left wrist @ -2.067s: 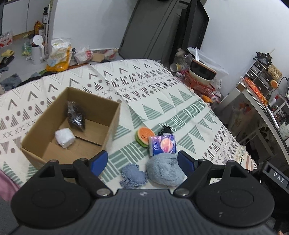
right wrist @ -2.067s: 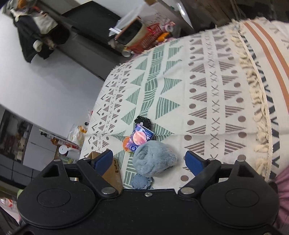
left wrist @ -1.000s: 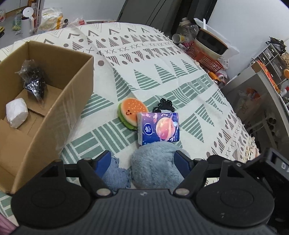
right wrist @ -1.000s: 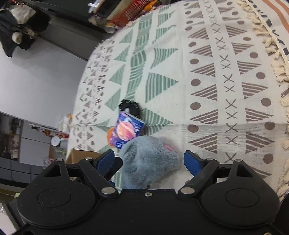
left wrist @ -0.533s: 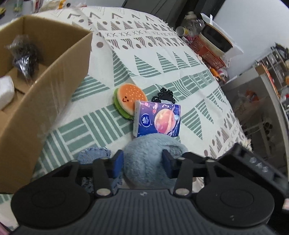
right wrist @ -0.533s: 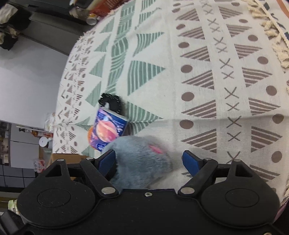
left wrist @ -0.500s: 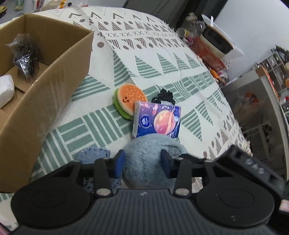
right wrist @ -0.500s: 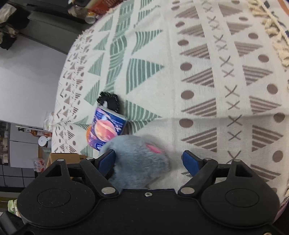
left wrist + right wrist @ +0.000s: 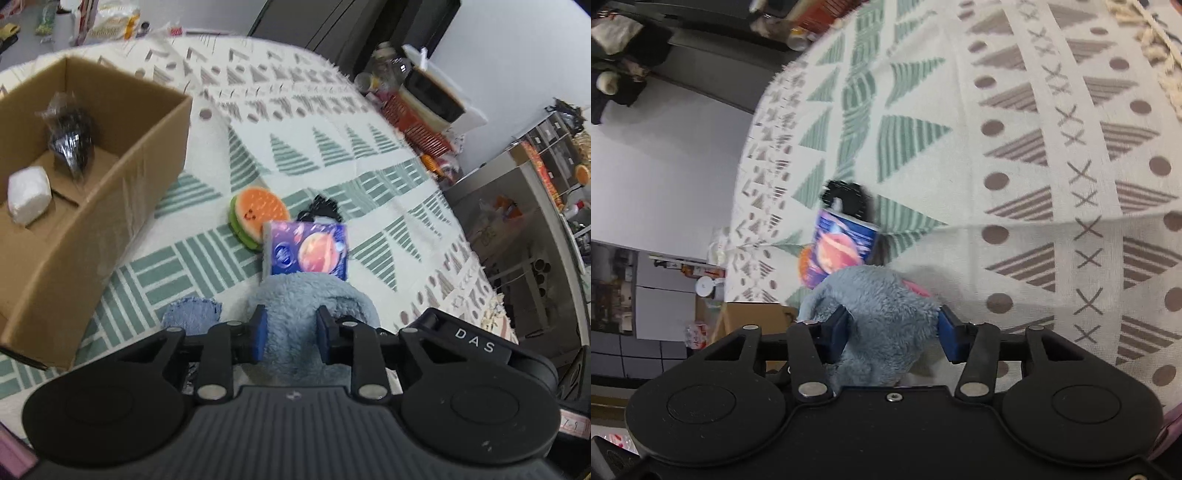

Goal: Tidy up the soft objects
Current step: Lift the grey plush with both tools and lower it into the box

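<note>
Two views, both over one patterned cloth (image 9: 332, 122) spread on the surface, cream with green and brown triangles. Fringe and brown dots, crosses only in the right wrist view; shelves and clutter past the far edge only in the left.

Largest on the cloth: cardboard box (image 9: 122, 192), open-topped, at left in the left wrist view, holding a white wrapped bundle (image 9: 27, 194) and a dark crinkled bag (image 9: 72, 142). From the right wrist, just a corner of that box (image 9: 753, 317) behind the tool's linkage; contents hidden.

Next: grey-blue fluffy plush (image 9: 310, 295), nearest both cameras, gripped twice. Left tool (image 9: 290, 332) closed on its near part, blue pads sunk into the pile. Right tool (image 9: 892, 332) clamped across the same plush (image 9: 882, 306), wider apart. Pink patch on the plush seen only from the right.

Purple tissue pack (image 9: 304, 254) with a planet print, touching the plush's far side; also in the right view (image 9: 842, 251).

Burger-shaped cushion (image 9: 258, 216), orange top with a face, green edge, just beside the pack; from the right only an orange sliver (image 9: 805, 264).

Blue denim-like round patch (image 9: 192, 314) left of the plush, left view only.

Smallest: black scrunchie-like item (image 9: 323, 208) behind the pack, (image 9: 846, 195) from the right.
</note>
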Tool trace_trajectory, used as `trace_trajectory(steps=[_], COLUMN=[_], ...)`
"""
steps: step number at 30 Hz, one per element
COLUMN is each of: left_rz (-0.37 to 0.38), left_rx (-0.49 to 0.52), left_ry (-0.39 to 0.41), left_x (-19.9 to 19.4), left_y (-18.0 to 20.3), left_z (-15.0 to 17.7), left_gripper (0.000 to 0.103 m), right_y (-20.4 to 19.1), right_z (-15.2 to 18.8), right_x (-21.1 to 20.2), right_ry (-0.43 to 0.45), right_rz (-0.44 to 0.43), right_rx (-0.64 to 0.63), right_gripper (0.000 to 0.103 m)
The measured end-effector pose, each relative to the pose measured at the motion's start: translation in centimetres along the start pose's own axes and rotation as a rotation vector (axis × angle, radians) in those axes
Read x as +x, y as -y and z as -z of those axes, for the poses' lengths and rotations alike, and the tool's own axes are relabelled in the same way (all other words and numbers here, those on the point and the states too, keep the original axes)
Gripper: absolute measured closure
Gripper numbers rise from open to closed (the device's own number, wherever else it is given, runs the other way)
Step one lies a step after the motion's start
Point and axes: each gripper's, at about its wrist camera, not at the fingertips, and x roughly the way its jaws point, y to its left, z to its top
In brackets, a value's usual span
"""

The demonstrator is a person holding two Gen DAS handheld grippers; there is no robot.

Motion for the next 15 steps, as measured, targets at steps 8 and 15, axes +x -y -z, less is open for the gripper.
trace_trajectory(steps=[8, 15], left_rz=[0.001, -0.006], left_rx=[0.043, 0.059], left_ry=[0.092, 0.151], left_x=[-4.5, -7.3], left_y=[0.9, 0.7], left_z=[-1.5, -2.2], left_gripper=[0.084, 0.086], right_y=[-2.0, -4.1], right_z=[0.6, 2.0], right_x=[-1.9, -3.1], right_ry=[0.04, 0.068], right_rz=[-0.094, -0.174], right_rx=[-0.051, -0.105], right_gripper=[0.055, 0.06])
